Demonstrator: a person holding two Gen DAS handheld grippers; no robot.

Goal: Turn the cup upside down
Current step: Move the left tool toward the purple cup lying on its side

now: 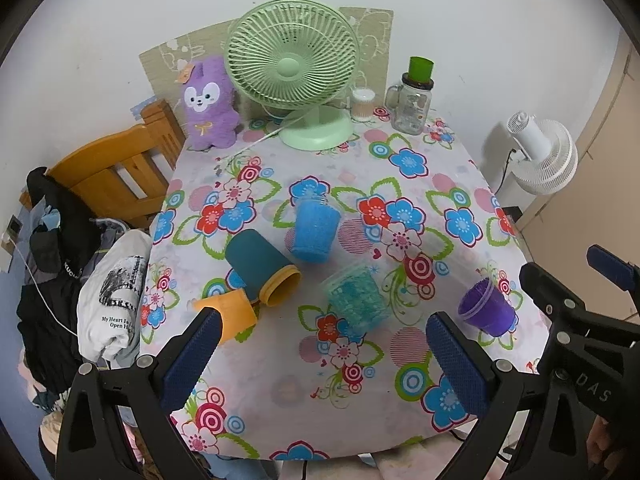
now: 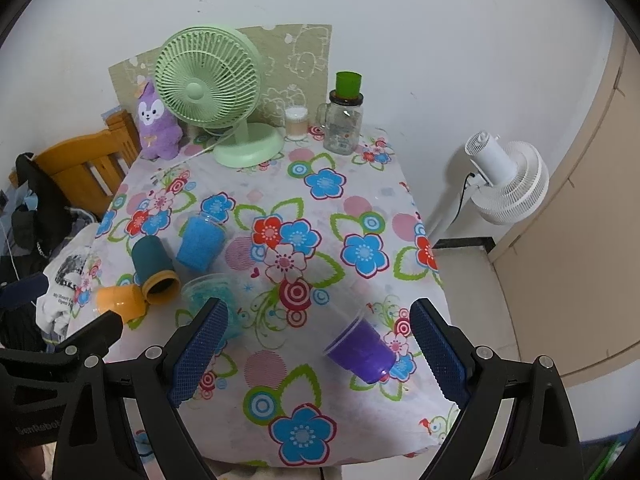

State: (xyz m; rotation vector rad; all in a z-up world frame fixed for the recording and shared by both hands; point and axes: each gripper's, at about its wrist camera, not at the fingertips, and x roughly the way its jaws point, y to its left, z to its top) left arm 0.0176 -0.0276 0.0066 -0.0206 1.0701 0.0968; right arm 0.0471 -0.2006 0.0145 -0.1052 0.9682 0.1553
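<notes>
Several cups lie on their sides on the flowered tablecloth. A purple cup lies at the front right; in the right wrist view this purple cup lies between my fingers, a little ahead. A dark teal cup, an orange cup, a blue textured cup and a clear teal cup lie left of centre. My left gripper is open and empty above the front edge. My right gripper is open and empty.
A green desk fan, a purple plush toy, a glass jar with a green cup on it and a small container stand at the back. A wooden chair with clothes stands left. A white fan stands right.
</notes>
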